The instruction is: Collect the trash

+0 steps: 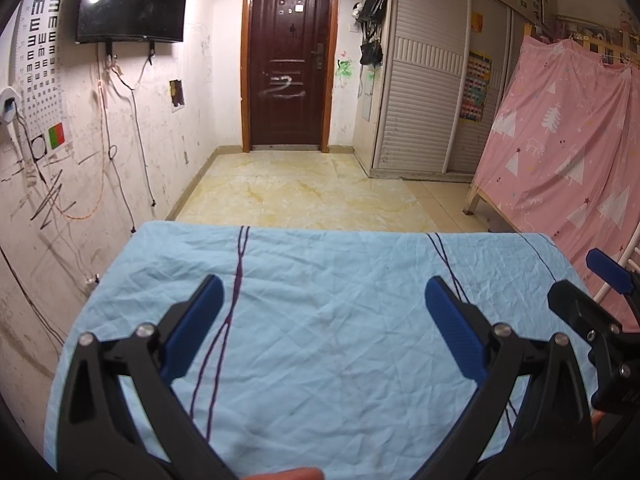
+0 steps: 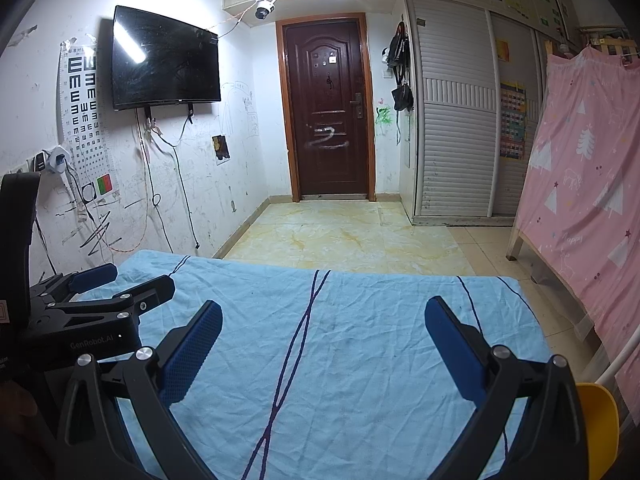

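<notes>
Both tongs gape wide, gripping nothing: my left gripper (image 1: 320, 300) and right gripper (image 2: 324, 320) hover side by side over the blue sheet (image 1: 340, 280). Can't spot any trash.

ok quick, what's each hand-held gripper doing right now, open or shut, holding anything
Left hand-held gripper: open, holding nothing, over the blue cloth.
Right hand-held gripper: open, holding nothing.
</notes>
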Tool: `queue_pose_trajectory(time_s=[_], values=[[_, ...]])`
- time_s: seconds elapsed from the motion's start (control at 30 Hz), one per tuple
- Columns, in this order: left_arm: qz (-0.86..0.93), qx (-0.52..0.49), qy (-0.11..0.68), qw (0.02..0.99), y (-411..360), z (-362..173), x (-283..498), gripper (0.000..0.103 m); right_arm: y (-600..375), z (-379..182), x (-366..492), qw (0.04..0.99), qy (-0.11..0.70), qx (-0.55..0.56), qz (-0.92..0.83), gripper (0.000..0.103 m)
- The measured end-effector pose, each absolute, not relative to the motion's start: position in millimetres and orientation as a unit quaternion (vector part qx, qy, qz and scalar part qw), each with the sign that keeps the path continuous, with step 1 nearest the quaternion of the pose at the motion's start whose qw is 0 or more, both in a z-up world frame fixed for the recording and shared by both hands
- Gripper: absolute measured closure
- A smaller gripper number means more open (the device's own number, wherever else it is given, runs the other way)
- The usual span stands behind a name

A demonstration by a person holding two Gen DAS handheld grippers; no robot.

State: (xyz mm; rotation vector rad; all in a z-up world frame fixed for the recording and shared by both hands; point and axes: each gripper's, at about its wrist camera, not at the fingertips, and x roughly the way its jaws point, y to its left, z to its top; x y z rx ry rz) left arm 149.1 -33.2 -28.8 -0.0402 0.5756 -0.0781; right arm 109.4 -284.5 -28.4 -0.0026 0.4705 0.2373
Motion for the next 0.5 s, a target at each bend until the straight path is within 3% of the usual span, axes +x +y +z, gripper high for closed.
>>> queue_pose_trajectory(time_s=[0.5], values=[[-0.044,-0.010,0.279,0.959,-40.4,-33.3,145.3,0.006,-284.4,-28.8,108.1,0.966,0.232,-0.001,0.117,0.009]])
